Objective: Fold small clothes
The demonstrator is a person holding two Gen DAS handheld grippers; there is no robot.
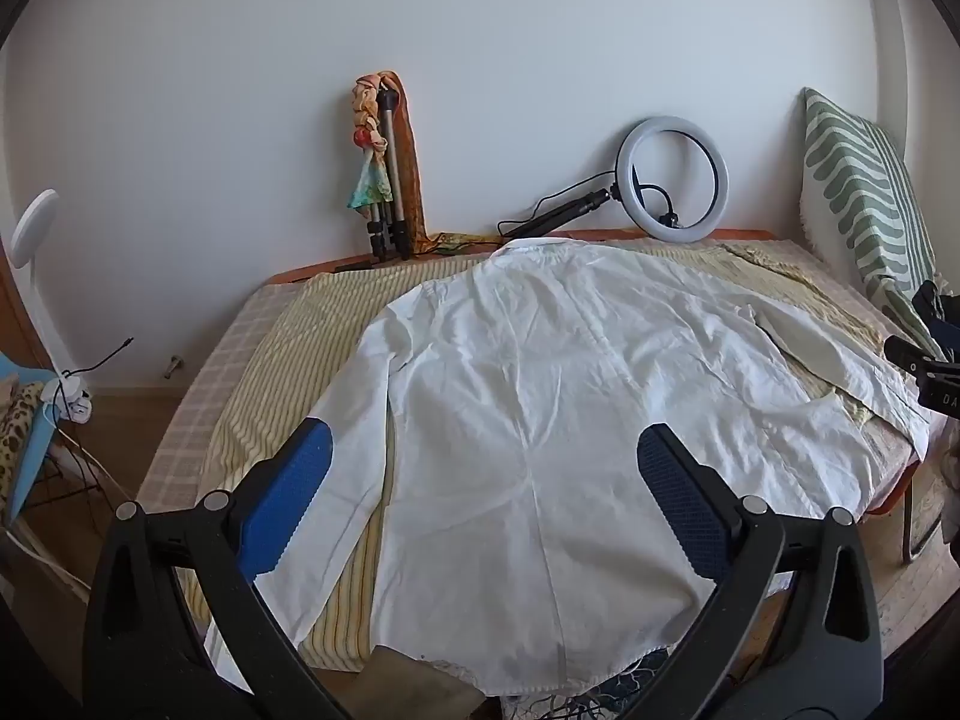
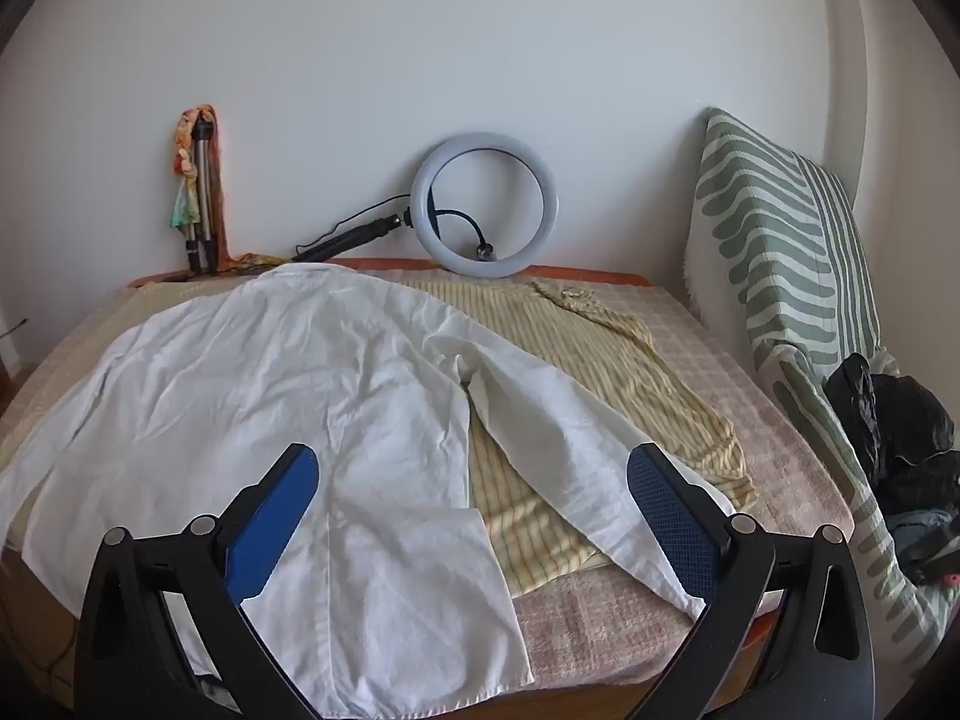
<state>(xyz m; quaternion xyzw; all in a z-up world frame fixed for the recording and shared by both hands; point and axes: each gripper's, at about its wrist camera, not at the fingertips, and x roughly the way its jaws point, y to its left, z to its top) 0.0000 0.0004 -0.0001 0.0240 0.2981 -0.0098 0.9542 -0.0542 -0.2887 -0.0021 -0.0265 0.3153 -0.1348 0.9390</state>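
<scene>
Left wrist: my left gripper (image 1: 483,450) jaws spread wide, nothing between pads, hovering over white shirt (image 1: 570,396); shirt spread flat, back up, on striped yellow cloth (image 1: 288,360) over bed (image 1: 198,384); ring light (image 1: 673,179) against wall.

Right wrist: my right gripper (image 2: 474,474) jaws apart, empty, above shirt's (image 2: 270,384) right sleeve (image 2: 576,450); green-patterned cushion (image 2: 780,252) at right.

A plain white wall (image 1: 480,60) backs the bed (image 2: 750,420); a ring light (image 2: 485,204) and tripod (image 1: 390,180) lean against it, wooden floor (image 1: 132,420) at left.
</scene>
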